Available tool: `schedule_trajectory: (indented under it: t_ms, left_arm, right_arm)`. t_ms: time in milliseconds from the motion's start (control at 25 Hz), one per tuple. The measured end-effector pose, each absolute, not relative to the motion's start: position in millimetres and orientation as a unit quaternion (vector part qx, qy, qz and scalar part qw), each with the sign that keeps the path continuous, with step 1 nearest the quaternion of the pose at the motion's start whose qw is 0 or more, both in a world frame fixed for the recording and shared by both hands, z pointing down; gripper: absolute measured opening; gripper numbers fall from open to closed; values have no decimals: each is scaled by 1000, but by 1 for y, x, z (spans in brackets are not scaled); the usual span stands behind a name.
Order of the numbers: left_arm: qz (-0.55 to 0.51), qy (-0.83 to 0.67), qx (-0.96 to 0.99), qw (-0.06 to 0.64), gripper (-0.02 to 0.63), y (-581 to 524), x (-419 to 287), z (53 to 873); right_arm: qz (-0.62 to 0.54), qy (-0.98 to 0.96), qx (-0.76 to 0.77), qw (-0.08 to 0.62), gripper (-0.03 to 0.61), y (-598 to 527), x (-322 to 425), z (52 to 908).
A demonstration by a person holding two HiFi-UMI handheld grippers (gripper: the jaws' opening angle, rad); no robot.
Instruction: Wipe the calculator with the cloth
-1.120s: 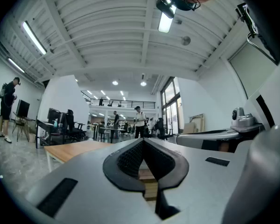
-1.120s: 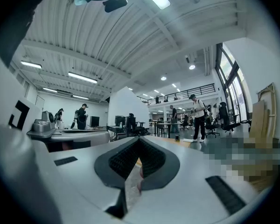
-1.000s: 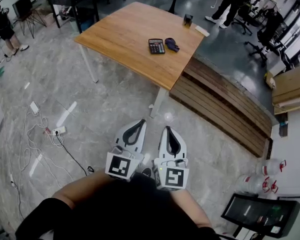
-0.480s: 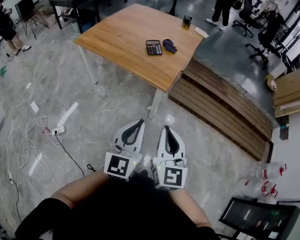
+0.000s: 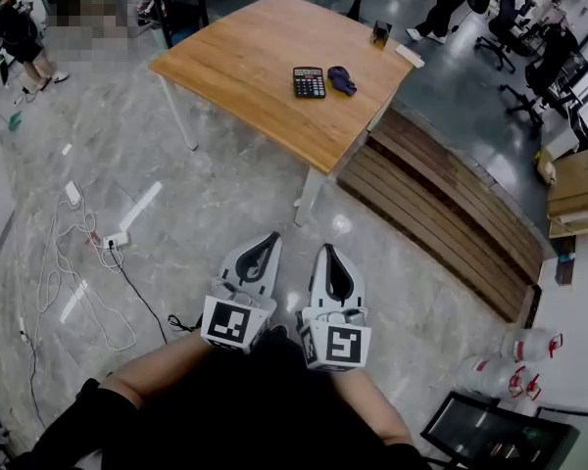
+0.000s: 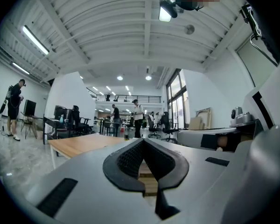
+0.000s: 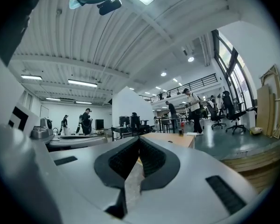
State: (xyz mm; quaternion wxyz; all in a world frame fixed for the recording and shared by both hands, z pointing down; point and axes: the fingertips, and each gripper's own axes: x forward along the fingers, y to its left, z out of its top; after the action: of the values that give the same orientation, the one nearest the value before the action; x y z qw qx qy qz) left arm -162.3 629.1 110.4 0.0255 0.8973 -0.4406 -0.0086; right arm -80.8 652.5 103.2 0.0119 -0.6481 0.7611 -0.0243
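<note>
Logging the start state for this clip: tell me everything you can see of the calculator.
The calculator is a small, dark, rectangular slab with a grid of keys on its face, too small to read. It lies flat and face up on the wooden table, towards the table's right side in the head view. A bunched purple cloth lies just to its right. Whether the two touch is too fine to tell. Nothing rests on it.
</note>
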Motion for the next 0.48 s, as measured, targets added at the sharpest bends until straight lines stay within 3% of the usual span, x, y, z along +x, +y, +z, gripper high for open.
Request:
schedule_trajectory:
  t_ms: [480]
  left_arm:
    - [4, -426, 902, 69, 6, 473, -125, 155]
  right_arm:
    - [-39, 745, -666, -31, 15, 507, -46, 144]
